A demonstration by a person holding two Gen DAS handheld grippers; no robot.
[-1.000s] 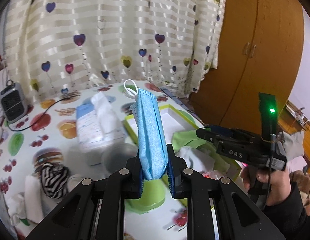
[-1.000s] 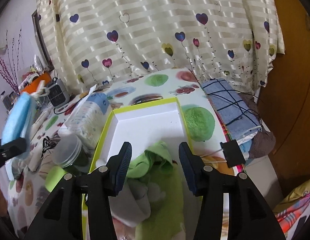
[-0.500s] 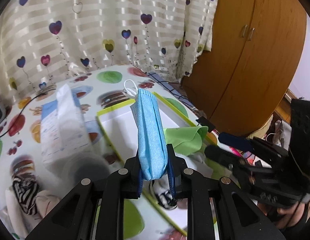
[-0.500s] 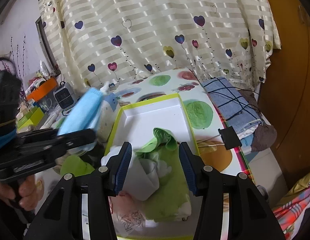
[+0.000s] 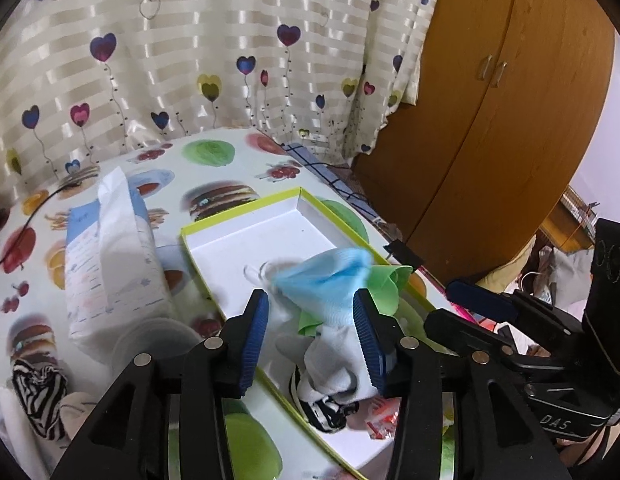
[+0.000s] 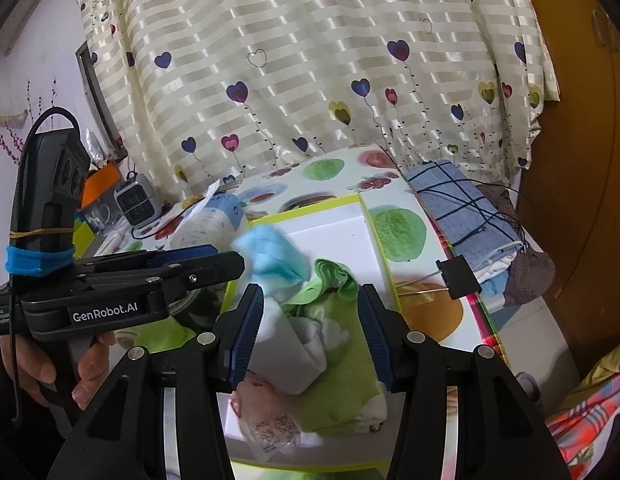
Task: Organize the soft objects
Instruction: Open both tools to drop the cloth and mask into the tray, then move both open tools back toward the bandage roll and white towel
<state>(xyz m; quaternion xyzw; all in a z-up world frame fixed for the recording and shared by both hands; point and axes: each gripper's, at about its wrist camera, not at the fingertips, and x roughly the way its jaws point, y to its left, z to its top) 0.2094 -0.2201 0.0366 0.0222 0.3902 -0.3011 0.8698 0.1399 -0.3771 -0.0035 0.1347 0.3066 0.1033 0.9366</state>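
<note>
Our left gripper (image 5: 310, 336) jaws have just been opening — the pleated blue paper face mask (image 5: 325, 280), pinched between them a second ago, now drops free ahead of them into the shallow white box with a lime-green rim (image 5: 246, 216), so that piece looks sorted, while our right gripper (image 6: 310, 332) jaws stand apart, empty.

Heart-print curtain (image 5: 230, 40) behind desk (image 5: 230, 168). Wooden wardrobe (image 5: 509, 120) on the right. Tissue pack (image 5: 114, 264) lies on desk. Small heater (image 6: 136, 198) at far left, binder clip (image 6: 459, 276) on desk's right edge.

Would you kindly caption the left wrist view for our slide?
Left hand-held gripper, jaws just opened, drops blue face mask into the yellow-rimmed box.
</note>
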